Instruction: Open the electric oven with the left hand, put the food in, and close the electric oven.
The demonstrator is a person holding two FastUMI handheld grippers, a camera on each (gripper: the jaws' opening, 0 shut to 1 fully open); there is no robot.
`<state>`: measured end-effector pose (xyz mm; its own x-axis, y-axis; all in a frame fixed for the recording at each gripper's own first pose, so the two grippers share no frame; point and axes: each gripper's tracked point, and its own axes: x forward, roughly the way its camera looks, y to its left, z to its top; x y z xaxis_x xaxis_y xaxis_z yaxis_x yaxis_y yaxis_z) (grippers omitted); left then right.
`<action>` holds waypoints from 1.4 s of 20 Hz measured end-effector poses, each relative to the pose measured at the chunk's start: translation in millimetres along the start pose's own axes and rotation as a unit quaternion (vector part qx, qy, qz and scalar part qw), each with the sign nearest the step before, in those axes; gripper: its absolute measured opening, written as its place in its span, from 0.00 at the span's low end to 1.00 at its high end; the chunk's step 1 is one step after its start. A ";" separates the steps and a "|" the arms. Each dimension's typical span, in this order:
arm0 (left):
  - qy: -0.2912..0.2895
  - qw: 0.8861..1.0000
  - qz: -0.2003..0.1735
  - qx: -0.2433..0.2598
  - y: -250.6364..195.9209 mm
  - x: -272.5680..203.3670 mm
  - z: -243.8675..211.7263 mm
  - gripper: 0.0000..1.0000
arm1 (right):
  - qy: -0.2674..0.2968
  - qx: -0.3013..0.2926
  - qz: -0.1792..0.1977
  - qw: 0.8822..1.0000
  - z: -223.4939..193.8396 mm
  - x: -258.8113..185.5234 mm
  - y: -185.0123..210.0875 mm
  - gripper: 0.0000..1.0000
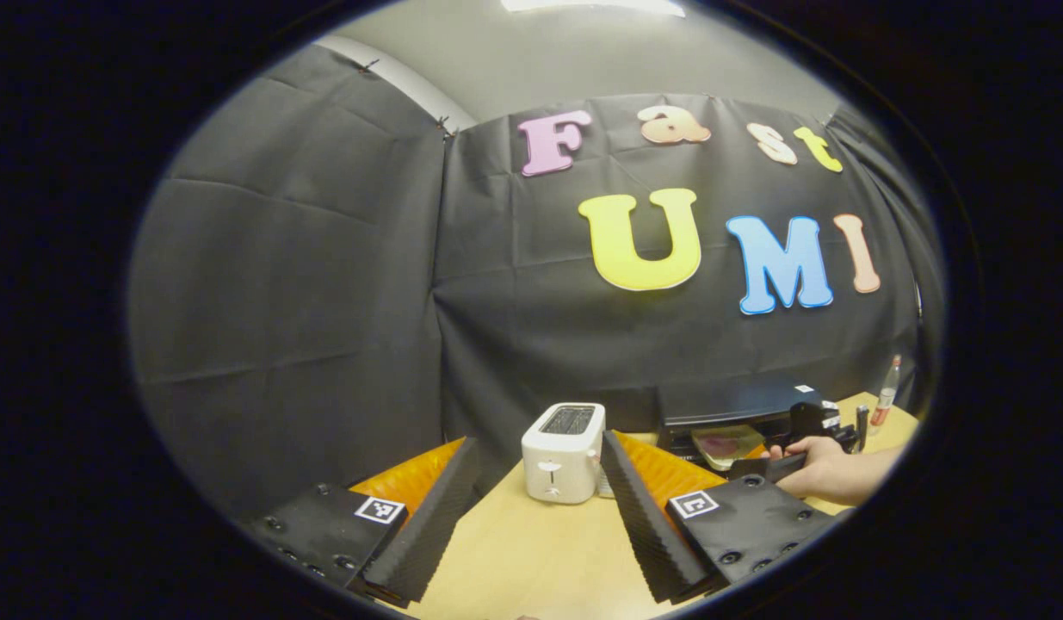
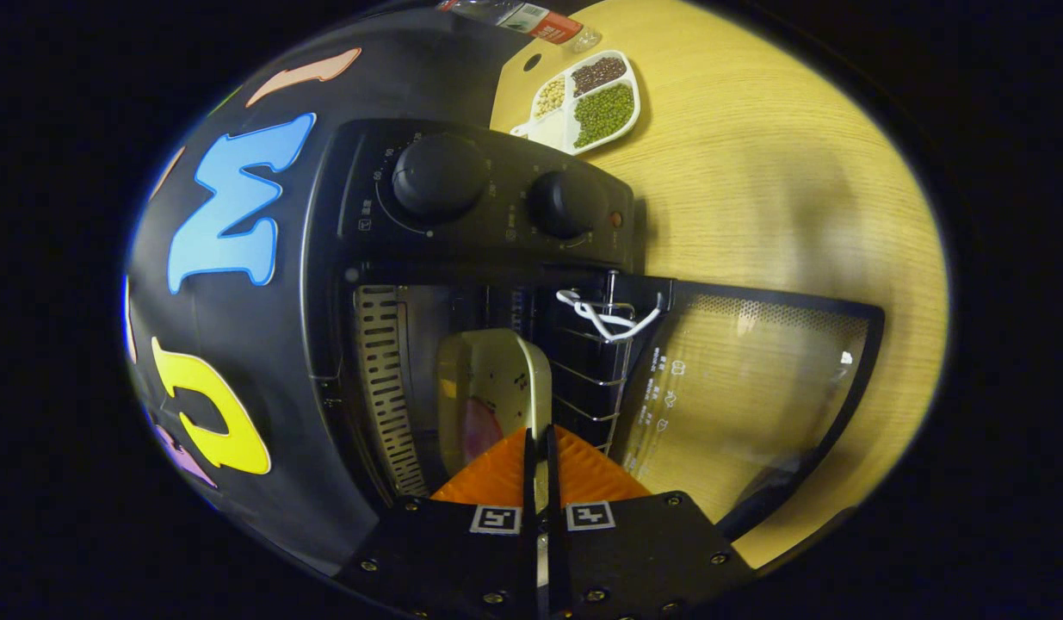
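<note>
The black electric oven [image 2: 462, 198] stands with its glass door [image 2: 746, 387] swung fully down onto the table. My right gripper [image 2: 538, 435] is shut on the rim of a pale plate [image 2: 488, 379] with a pinkish piece of food [image 2: 478, 426], and the plate sits inside the oven cavity beside the wire rack [image 2: 596, 362]. In the left gripper view the oven [image 1: 738, 405] is at the far right, with the plate [image 1: 725, 443] in its mouth and a hand [image 1: 828, 469] holding the other gripper there. My left gripper [image 1: 540, 441] hangs open over the table, well left of the oven.
A white toaster [image 1: 564, 452] stands on the wooden table [image 1: 531, 551] just beyond my left fingers. A divided white tray of beans [image 2: 587, 99] and a bottle [image 2: 531, 17] lie past the oven's knob side. The bottle [image 1: 886, 396] stands at the table's far right.
</note>
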<state>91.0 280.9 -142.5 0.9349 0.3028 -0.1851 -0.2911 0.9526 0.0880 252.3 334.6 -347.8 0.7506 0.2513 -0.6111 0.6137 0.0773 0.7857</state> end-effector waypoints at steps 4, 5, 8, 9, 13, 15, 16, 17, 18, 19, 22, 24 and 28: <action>-0.002 1.000 -0.003 -0.001 -7.5 -2.8 4.1 1.00 | 0.019 -0.003 0.026 0.999 -7.6 -11.8 10.6 0.23; -0.001 1.000 -0.005 -0.001 -10.2 -3.9 2.7 0.96 | 0.027 -0.009 0.033 0.999 -13.1 -14.9 12.1 0.48; -0.001 1.000 -0.016 -0.007 -22.3 -4.9 4.4 0.92 | 0.047 -0.041 0.038 0.997 -15.6 -30.5 9.2 0.97; -0.002 1.000 -0.019 -0.008 -27.4 -2.9 3.3 0.92 | 0.054 -0.053 0.039 0.996 -16.9 -36.5 7.7 0.97; -0.001 0.999 -0.041 -0.013 -51.9 -4.7 3.1 0.92 | 0.094 -0.115 0.061 0.987 -17.2 -72.0 10.6 0.97; 0.006 0.998 -0.057 -0.017 -68.7 -5.6 -3.1 0.92 | 0.090 -0.173 0.079 0.978 -7.0 -92.2 16.7 0.97; 0.008 0.998 -0.064 -0.018 -76.4 -6.4 -6.3 1.00 | 0.092 -0.206 0.088 0.970 -1.5 -101.9 20.4 0.97; 0.013 0.997 -0.072 -0.019 -84.9 -6.1 -11.1 0.92 | 0.093 -0.243 0.095 0.961 2.7 -114.2 22.0 0.97; 0.018 0.997 -0.078 -0.019 -91.5 -7.4 -15.5 1.00 | 0.091 -0.280 0.105 0.950 10.8 -124.6 24.8 0.97; 0.023 0.996 -0.087 -0.021 -99.6 -8.7 -19.2 0.92 | 0.083 -0.314 0.117 0.938 18.7 -135.0 31.0 0.97; 0.035 0.992 -0.115 -0.023 -128.6 -8.7 -32.0 0.96 | 0.059 -0.400 0.168 0.899 40.0 -169.7 52.6 0.97; 0.046 0.989 -0.136 -0.027 -147.0 -9.0 -46.2 0.96 | 0.042 -0.457 0.183 0.869 58.8 -190.0 59.7 0.97; 0.080 0.982 -0.172 -0.026 -184.4 -4.5 -80.9 0.98 | -0.007 -0.546 0.200 0.814 95.0 -231.6 70.4 0.97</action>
<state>124.1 106.1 -237.1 0.9372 -0.0400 -0.3464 0.0222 0.9982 -0.0553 144.8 190.2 -160.2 0.8441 0.4565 -0.2812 -0.2573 0.8050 0.5347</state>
